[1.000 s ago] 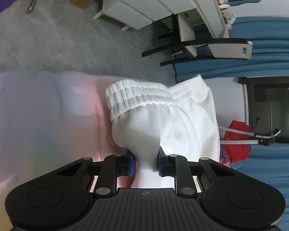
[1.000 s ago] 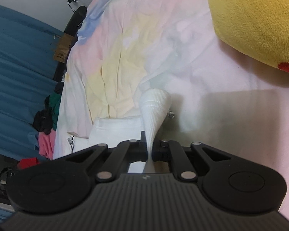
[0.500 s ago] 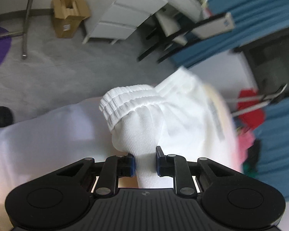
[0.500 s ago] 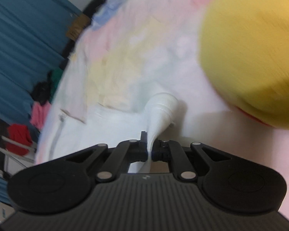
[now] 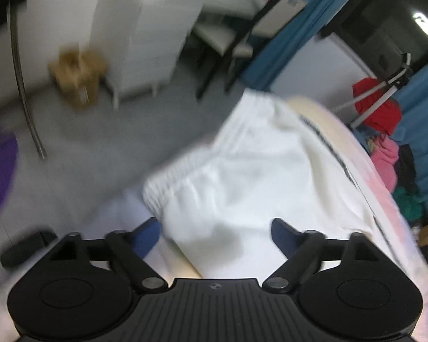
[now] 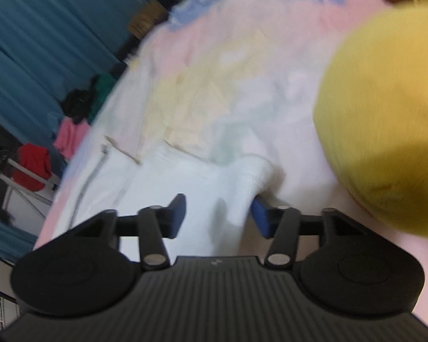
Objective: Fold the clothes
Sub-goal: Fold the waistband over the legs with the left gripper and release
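A white garment with a ribbed elastic band (image 5: 242, 171) lies folded on a pastel bedsheet (image 5: 385, 199). My left gripper (image 5: 215, 235) is open, its blue pads on either side of the cloth near the ribbed band. In the right wrist view the same white garment (image 6: 191, 182) lies on the sheet (image 6: 228, 57). My right gripper (image 6: 218, 213) is open, with a ribbed cuff of the garment lying between its pads. Both views are blurred by motion.
A large yellow plush (image 6: 385, 128) sits on the bed at the right. Off the bed: grey carpet, a cardboard box (image 5: 77, 77), white drawers (image 5: 145, 42), a black chair (image 5: 242, 28), blue curtains (image 6: 42, 42) and piled coloured clothes (image 5: 385, 148).
Both grippers have opened and let go of the white garment, which now lies on the bed. Both have pulled back and swung, blurring the views.
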The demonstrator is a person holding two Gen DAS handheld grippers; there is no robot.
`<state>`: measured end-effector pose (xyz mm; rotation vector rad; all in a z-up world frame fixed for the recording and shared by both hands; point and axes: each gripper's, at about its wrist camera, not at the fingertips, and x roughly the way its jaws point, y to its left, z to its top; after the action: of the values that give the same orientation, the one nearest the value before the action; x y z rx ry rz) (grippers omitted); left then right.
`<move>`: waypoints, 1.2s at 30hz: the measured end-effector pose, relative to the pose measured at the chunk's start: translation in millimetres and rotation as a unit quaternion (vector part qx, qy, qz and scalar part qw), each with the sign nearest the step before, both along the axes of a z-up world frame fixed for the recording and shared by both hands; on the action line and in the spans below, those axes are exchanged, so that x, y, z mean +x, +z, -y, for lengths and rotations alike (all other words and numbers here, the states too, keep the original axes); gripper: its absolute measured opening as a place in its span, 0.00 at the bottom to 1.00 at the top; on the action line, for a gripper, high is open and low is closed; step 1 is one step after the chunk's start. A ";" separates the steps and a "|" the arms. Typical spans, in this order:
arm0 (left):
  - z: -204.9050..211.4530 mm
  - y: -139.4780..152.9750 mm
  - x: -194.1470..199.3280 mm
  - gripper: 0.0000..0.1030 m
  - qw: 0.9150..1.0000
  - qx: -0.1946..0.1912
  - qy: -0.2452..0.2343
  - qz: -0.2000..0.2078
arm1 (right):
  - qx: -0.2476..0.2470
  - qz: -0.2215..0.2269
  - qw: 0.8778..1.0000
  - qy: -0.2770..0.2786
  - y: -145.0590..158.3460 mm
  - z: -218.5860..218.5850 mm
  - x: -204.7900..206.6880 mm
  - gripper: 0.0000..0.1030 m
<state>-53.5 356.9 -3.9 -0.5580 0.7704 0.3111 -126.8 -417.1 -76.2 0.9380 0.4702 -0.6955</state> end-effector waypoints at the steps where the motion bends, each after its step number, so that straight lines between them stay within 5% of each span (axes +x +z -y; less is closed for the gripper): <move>1: 10.3 8.3 0.3 0.86 1.000 0.015 -0.008 0.013 | -0.011 0.006 1.000 -0.004 8.5 -3.6 0.2 0.55; 4: 45.4 32.0 4.6 0.86 0.997 0.051 -0.036 0.053 | -0.042 0.043 0.998 0.011 40.6 -20.2 17.4 0.55; 11: 171.8 51.2 49.3 0.87 0.979 0.094 -0.142 0.112 | 0.049 0.091 0.988 0.114 63.0 -58.6 120.6 0.55; 18: 261.7 22.6 97.6 0.87 0.966 0.104 -0.204 0.121 | 0.189 0.060 0.965 0.172 -8.3 -75.7 210.2 0.55; 25: 290.8 -59.1 130.1 0.87 0.965 0.127 -0.214 0.086 | 0.279 0.064 0.942 0.177 -69.5 -66.5 245.9 0.54; 30: 290.5 -84.4 146.5 0.87 0.965 0.127 -0.221 0.057 | 0.282 0.083 0.945 0.143 -78.8 -59.8 258.1 0.53; 36: 288.4 -92.1 146.2 0.87 0.962 0.136 -0.229 0.051 | 0.215 0.092 0.969 0.085 -70.5 -39.8 246.4 0.53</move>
<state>92.7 68.6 -96.0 -0.1248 0.7191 -0.0424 119.6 -377.3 -146.7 1.3392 0.5392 -0.3485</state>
